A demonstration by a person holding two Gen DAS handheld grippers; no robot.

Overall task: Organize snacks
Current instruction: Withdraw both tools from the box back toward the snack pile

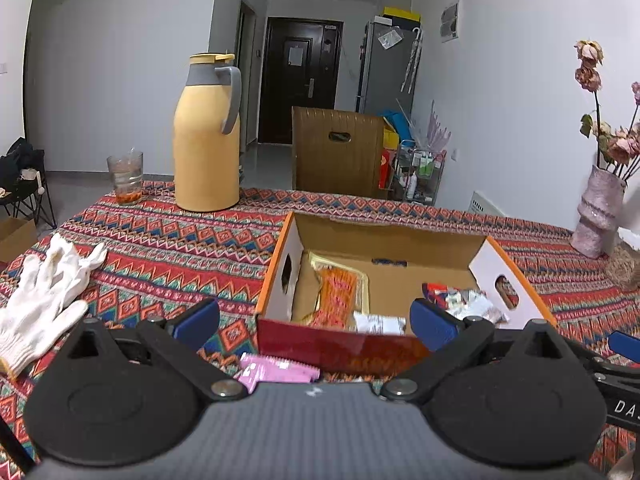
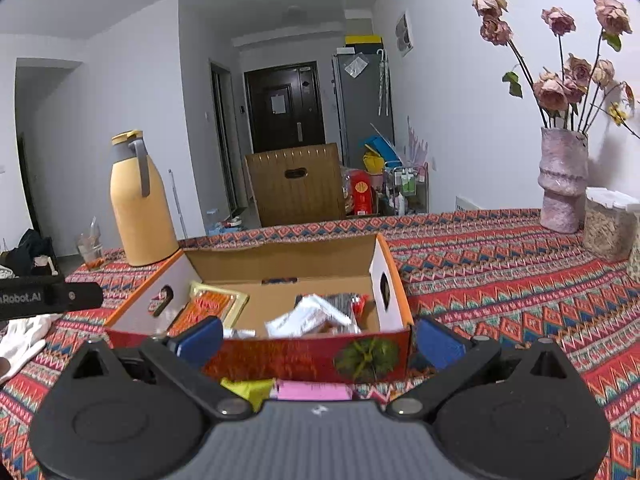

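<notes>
Both your left hand-held gripper (image 1: pixel 314 320) and right hand-held gripper (image 2: pixel 318 338) are spread wide, grasping nothing. The cardboard box (image 2: pixel 280 258) sits on the table (image 2: pixel 500 280) at twelve o'clock, holding blurred snack packets (image 2: pixel 316 314). A pink packet (image 1: pixel 276 372) lies half hidden under your left hand-held gripper's body.

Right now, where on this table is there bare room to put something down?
Open cloth lies between the white glove and the cardboard box, and between the box and the pink vase. Inside the box, the middle floor is bare. It is crowded by the near wall, where a pink packet and a yellow packet lie.
</notes>
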